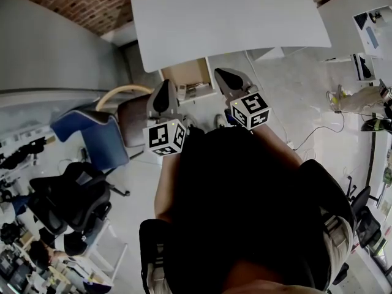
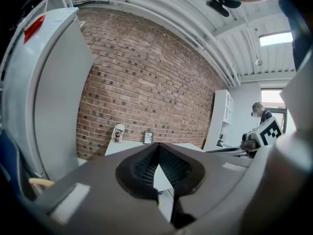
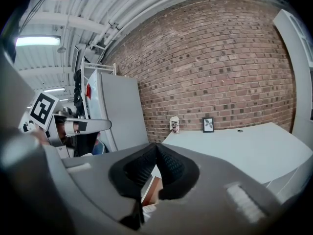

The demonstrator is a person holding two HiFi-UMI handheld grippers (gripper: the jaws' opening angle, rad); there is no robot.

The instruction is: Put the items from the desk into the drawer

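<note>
Drawer (image 1: pixel 184 73): it is pulled open under the near edge of the counter (image 1: pixel 233 23), wooden inside, just ahead of both tongs in the head view.
Drawer contents: some small light things (image 1: pixel 197 90) lie at the end nearer to the person (too small to name them).
Counter top: white, wide and mostly bare; a patterned cup (image 3: pixel 174 124) and a small framed picture (image 3: pixel 208 125) stand at the far edge, close to the wall.
Room: a red brick wall (image 3: pixel 220 58) is behind the counter, white pipes (image 2: pixel 161 18) run under the ceiling, the floor (image 1: pixel 294 97) is pale, and a tall white panel (image 3: pixel 120 106) stands at one side.
Seats: a blue chair (image 1: pixel 92 133), a brown chair (image 1: pixel 131 121) and a black office chair (image 1: pixel 73 195) are to the person's left.
Left tongs (image 2: pixel 157 146): jaws together, nothing between them.
Right tongs (image 3: pixel 156 146): jaws together as well, nothing held.
</note>
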